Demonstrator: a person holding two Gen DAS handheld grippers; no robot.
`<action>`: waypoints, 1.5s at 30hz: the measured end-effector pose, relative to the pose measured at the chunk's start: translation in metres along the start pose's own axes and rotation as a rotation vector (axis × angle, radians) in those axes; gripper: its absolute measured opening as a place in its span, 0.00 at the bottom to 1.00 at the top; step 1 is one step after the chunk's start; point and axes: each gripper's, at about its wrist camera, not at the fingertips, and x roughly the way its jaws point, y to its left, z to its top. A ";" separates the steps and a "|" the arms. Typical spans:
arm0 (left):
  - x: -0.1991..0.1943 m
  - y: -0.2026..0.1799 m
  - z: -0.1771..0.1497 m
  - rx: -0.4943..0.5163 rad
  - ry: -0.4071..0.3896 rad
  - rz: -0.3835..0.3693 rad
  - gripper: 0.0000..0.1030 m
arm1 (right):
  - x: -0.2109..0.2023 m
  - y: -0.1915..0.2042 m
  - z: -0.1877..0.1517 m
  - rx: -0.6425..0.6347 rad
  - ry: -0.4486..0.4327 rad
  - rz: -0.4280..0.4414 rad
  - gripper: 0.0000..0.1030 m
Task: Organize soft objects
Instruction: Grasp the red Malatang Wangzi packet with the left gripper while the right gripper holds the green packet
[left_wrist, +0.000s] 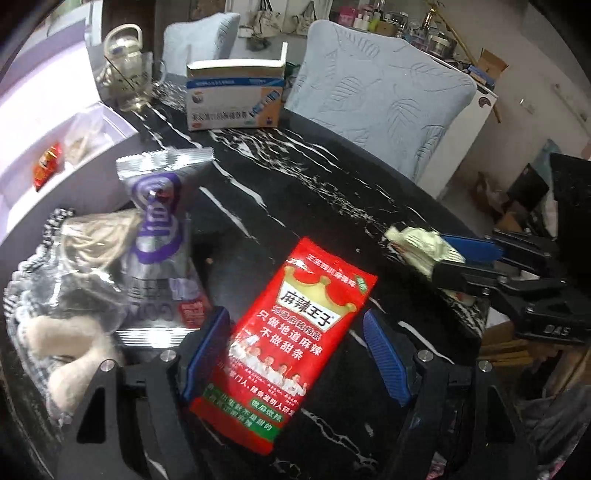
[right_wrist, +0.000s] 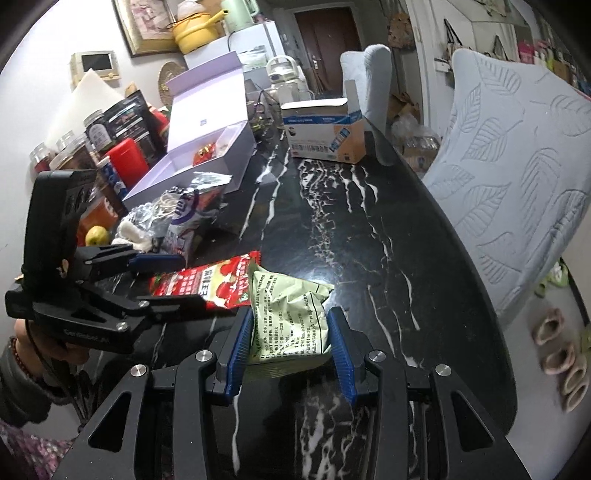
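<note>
The flat red plastic snack packet (left_wrist: 295, 343) lies on the black white-veined marble table (left_wrist: 295, 192), long axis running away toward the open lavender cardboard box (right_wrist: 207, 155). The left gripper (left_wrist: 295, 354) straddles it, jaws spread, pads clear. Beside it, the right gripper (right_wrist: 290, 350) is clamped on a pale green printed pouch (right_wrist: 288, 314). A silver-purple foil bag (left_wrist: 162, 251) lies between packet and box.
</note>
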 end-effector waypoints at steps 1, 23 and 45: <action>0.001 0.000 0.001 -0.005 0.005 -0.007 0.73 | 0.002 -0.001 0.001 0.002 0.004 -0.001 0.39; 0.003 -0.025 -0.016 0.040 -0.029 0.133 0.69 | 0.011 -0.015 0.005 0.114 0.023 0.017 0.40; -0.036 -0.017 -0.010 -0.037 -0.147 0.064 0.49 | 0.000 -0.002 0.019 0.097 -0.020 -0.002 0.40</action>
